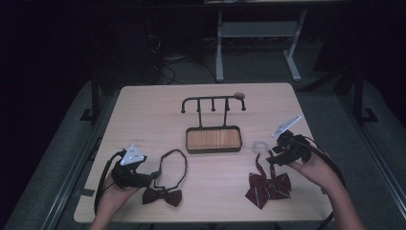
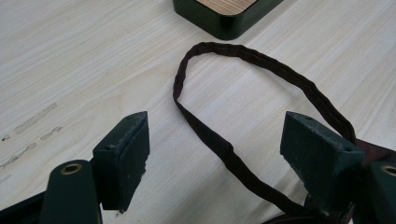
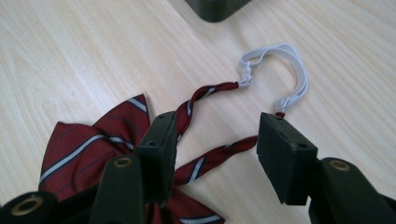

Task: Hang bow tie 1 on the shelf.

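A dark maroon bow tie [image 1: 163, 196] lies at the table's front left, its thin strap [image 1: 174, 164] laid in a loop toward the stand. My left gripper [image 1: 154, 175] rests beside it, held in a hand. In the left gripper view that gripper [image 2: 217, 149] is open, with the strap [image 2: 210, 135] running across the table between the jaws, untouched. A red striped bow tie [image 1: 268, 188] lies at the front right with a white elastic band [image 1: 260, 145] at its strap's end. My right gripper [image 3: 217, 140] hovers open over the striped strap [image 3: 210, 161], which the pads do not press.
A black stand [image 1: 213, 149] with a wooden tray base and a bar of hooks [image 1: 213, 99] sits at the table's middle. Its dark corner shows at the top of both gripper views [image 2: 224, 23] [image 3: 215, 9]. Table legs and cables lie on the floor behind.
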`<state>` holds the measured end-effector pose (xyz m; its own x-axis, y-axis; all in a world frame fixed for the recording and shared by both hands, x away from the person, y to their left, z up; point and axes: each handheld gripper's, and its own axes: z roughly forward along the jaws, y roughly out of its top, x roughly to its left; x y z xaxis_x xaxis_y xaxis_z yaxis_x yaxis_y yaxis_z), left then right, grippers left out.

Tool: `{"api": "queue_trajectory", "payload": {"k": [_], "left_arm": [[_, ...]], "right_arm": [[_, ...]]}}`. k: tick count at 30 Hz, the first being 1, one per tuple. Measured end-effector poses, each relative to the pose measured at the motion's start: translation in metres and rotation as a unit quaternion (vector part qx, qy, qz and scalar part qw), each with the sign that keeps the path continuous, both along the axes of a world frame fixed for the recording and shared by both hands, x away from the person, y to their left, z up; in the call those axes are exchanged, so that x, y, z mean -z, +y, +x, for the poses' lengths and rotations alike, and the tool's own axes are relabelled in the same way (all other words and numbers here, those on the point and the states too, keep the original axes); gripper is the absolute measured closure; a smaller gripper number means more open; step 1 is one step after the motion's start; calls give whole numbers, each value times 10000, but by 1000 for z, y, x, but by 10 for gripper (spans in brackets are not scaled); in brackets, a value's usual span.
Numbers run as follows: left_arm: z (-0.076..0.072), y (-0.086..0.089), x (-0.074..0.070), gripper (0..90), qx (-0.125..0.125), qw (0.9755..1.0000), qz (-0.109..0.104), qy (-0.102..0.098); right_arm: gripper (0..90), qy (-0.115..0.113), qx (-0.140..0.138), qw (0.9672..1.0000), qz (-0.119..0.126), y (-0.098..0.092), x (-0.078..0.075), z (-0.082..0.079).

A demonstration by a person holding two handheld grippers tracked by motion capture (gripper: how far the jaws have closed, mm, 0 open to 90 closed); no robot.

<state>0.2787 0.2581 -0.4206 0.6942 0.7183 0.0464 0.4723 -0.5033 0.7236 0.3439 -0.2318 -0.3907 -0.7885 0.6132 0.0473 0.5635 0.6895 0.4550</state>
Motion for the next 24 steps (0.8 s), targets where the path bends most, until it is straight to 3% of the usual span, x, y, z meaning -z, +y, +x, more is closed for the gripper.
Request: {"api": "queue_trajectory", "payload": {"k": [9, 15, 24], "left_arm": [[1, 1, -1, 245, 45, 10000, 44, -19], [1, 2, -1, 246, 25, 10000, 26, -1], [1, 2, -1, 247, 27, 10000, 18, 26]], "right_arm": [[485, 84, 38, 9999, -105, 9, 0, 18], [498, 297, 144, 9994, -129, 9, 7, 36], [516, 460, 318, 9981, -258, 9, 16, 51]]}}
